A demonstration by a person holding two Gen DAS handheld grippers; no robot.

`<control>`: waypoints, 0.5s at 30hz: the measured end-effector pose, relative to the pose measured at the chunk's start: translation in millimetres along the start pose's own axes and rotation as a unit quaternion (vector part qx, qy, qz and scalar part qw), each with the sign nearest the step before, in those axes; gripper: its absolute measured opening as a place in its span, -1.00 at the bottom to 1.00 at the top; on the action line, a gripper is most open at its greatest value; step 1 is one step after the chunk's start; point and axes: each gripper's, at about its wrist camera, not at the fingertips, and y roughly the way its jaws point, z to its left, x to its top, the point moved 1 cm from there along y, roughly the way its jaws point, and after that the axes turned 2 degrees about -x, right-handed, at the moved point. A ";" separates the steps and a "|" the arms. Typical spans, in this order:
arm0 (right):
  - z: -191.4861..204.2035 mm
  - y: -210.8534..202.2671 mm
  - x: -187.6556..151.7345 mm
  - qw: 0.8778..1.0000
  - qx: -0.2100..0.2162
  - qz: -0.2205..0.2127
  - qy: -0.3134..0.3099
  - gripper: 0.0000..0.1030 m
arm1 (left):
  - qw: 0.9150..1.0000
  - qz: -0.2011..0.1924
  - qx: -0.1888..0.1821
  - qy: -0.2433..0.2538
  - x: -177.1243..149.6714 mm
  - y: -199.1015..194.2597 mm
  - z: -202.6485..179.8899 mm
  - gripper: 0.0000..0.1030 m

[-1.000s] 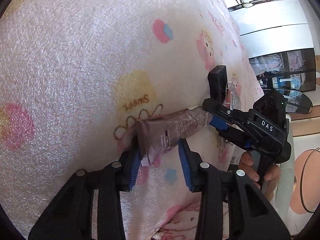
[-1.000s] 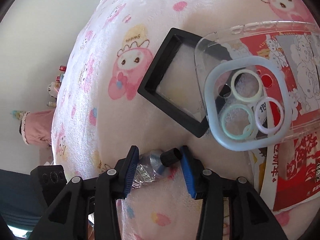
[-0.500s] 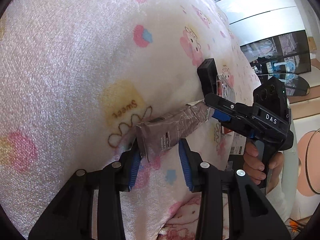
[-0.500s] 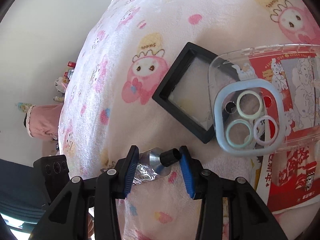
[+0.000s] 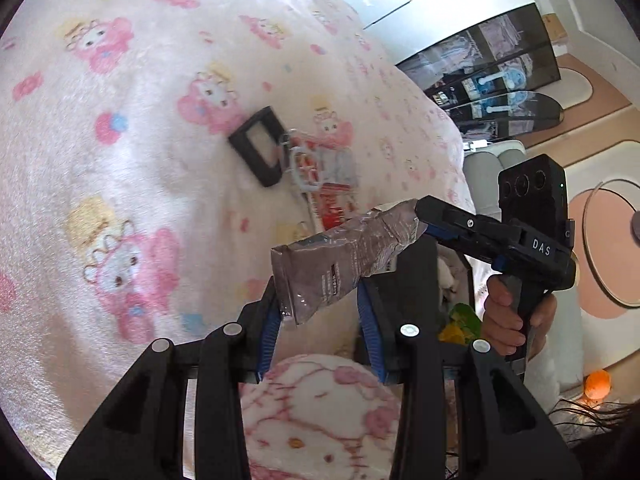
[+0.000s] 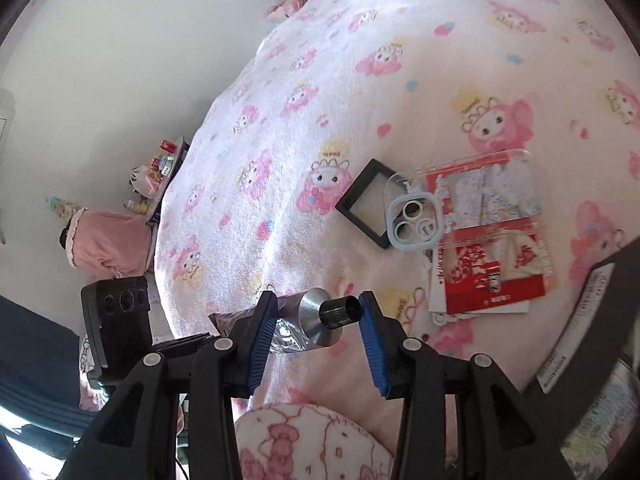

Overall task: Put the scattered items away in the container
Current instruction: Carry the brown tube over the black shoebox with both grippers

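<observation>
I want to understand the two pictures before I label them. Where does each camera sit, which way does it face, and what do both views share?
Left wrist: sits on the left gripper, looks along its fingers at the tube's crimped end and the blanket; the right gripper and hand show.
Right wrist: sits on the right gripper, looks at the tube's cap; the left gripper's body shows at left.
Shared: tube, black frame, clear phone case, blanket.

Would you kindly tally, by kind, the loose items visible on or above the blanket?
Crumpled tube: 1
Black square frame: 1
Clear phone case: 1
Red printed packet: 1
Total: 4
</observation>
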 end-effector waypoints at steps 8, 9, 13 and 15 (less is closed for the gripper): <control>-35.8 -143.2 -63.1 0.997 -0.028 -0.066 0.012 -0.28 | 0.995 0.031 -0.065 0.063 -6.2 35.9 -95.0 -0.28; -44.7 -149.6 -70.2 0.996 -0.032 -0.075 0.022 -0.28 | 0.995 0.040 -0.069 0.060 -9.9 45.5 -102.3 -0.28; -81.1 -178.9 -97.3 0.992 -0.030 -0.102 0.067 -0.28 | 0.993 0.068 -0.066 0.074 -22.3 78.9 -128.2 -0.28; -95.1 -190.4 -110.4 0.991 -0.032 -0.105 0.075 -0.28 | 0.991 0.079 -0.065 0.084 -28.0 90.9 -139.4 -0.28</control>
